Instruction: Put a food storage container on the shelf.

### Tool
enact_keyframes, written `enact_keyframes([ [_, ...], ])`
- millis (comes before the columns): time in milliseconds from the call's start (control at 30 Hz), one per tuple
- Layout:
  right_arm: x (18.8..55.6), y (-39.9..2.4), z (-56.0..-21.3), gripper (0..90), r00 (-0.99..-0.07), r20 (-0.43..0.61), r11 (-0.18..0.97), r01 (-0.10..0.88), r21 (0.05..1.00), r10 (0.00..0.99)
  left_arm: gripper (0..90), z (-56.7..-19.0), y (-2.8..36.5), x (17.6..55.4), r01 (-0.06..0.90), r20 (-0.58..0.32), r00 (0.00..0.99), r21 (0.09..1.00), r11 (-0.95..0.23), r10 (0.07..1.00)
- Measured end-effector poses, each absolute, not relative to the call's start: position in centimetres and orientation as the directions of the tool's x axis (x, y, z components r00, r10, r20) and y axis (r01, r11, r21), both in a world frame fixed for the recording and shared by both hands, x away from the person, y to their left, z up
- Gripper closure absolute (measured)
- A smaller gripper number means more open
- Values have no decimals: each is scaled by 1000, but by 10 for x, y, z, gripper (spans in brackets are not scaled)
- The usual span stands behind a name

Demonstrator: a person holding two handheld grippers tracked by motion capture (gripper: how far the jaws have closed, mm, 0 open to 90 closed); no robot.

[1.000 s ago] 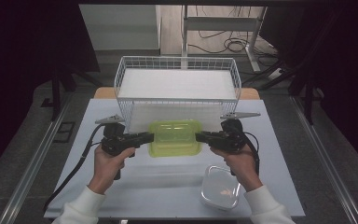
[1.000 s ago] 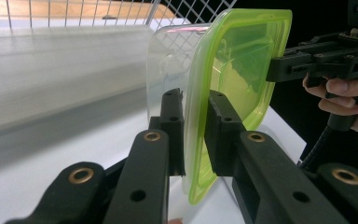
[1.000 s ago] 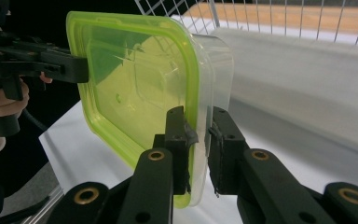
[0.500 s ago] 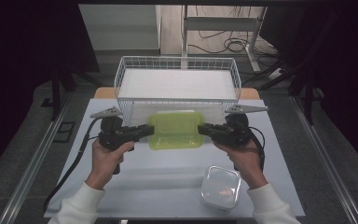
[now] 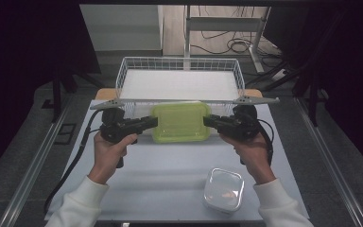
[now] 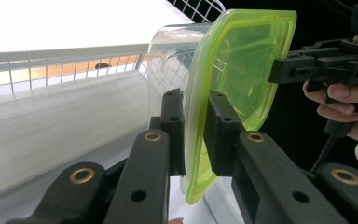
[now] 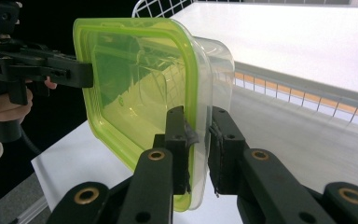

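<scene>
Where jaws pinch — translucent green-lidded box

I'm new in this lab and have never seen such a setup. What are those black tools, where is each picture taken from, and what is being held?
A person holds two hand-held grippers, each with two black jaws. The high view looks down on the table. There the left gripper and the right gripper each pinch an opposite edge of a green-lidded clear container, carrying it just in front of a white wire basket. A second clear container sits near the table's front edge. The other two pictures come from cameras riding on each gripper: each looks along its own jaws clamped on the green lid's rim, with the other gripper beyond.
</scene>
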State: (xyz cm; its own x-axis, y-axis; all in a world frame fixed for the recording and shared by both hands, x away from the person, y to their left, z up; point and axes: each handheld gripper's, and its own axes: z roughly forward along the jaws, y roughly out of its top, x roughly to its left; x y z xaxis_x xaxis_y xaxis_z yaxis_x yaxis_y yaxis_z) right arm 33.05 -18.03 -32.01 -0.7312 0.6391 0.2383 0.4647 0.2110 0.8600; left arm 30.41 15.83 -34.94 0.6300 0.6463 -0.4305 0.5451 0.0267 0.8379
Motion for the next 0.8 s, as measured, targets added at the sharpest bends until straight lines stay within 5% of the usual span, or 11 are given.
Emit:
enact_keyframes([
  [800,366,-175,-300,787,-726,254,144,437,888,639,792,-314,162,340,517,-386,627,856,9,677],
])
